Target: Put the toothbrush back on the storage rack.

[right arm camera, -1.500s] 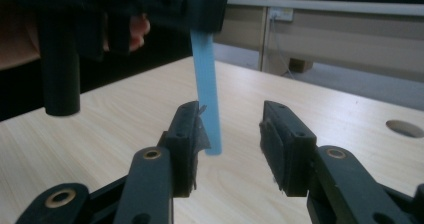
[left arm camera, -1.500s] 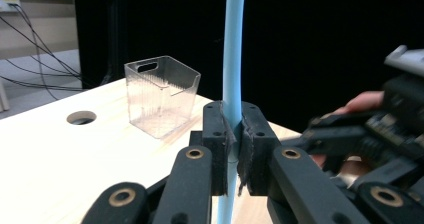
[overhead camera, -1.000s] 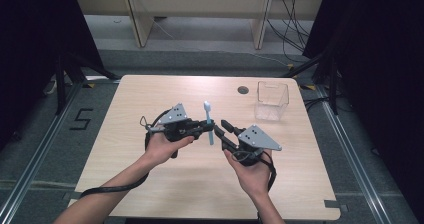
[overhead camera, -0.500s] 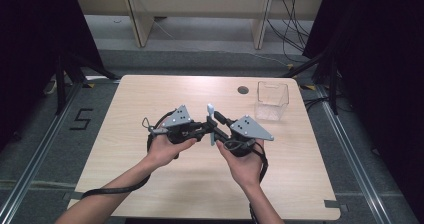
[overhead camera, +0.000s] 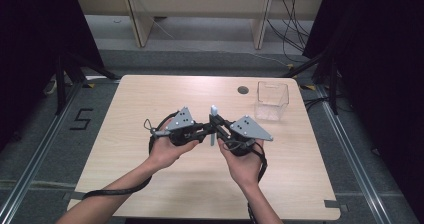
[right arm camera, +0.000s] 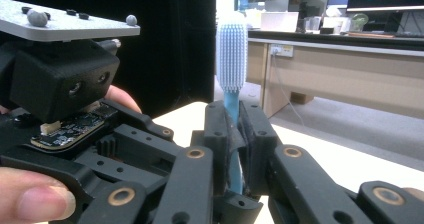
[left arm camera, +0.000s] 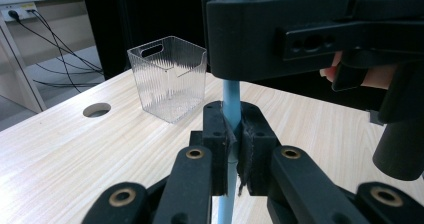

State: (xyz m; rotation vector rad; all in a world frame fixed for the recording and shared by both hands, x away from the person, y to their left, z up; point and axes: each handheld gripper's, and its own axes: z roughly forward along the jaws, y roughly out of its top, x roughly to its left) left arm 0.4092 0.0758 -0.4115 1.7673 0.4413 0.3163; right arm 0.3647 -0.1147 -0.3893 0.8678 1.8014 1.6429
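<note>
Since the earlier frames, the right gripper (overhead camera: 219, 127) had drawn in from the right toward the upright blue toothbrush (overhead camera: 213, 124), and its jaws had just been closing with the handle between them. Now they were clamped on it.

Nearest the person, in the high view, both forearms came up from the bottom edge, each hand wrapped around its tool above the middle of the wooden table (overhead camera: 150, 184). The left gripper (overhead camera: 206, 129) met the right one at the toothbrush, the two tips just beside each other, with the brush standing upright between them and its head on top.

The left gripper view showed what the overhead camera could not: the left gripper's (left arm camera: 232, 144) own jaws were fully pressed on the blue handle (left arm camera: 231, 94), with the right gripper's jaws gripping the same handle just above them. The right gripper view gave the other side: the right gripper (right arm camera: 234, 149) was clamped on the handle below the white-bristled head of the toothbrush (right arm camera: 231, 59), which rose clear of the jaws, and the left gripper's body sat close at the left.

Farther off, a clear plastic box (overhead camera: 272, 100) stood upright near the table's far right corner, well apart from the grippers, with a round hole (overhead camera: 243, 90) in the tabletop just to its left.
</note>
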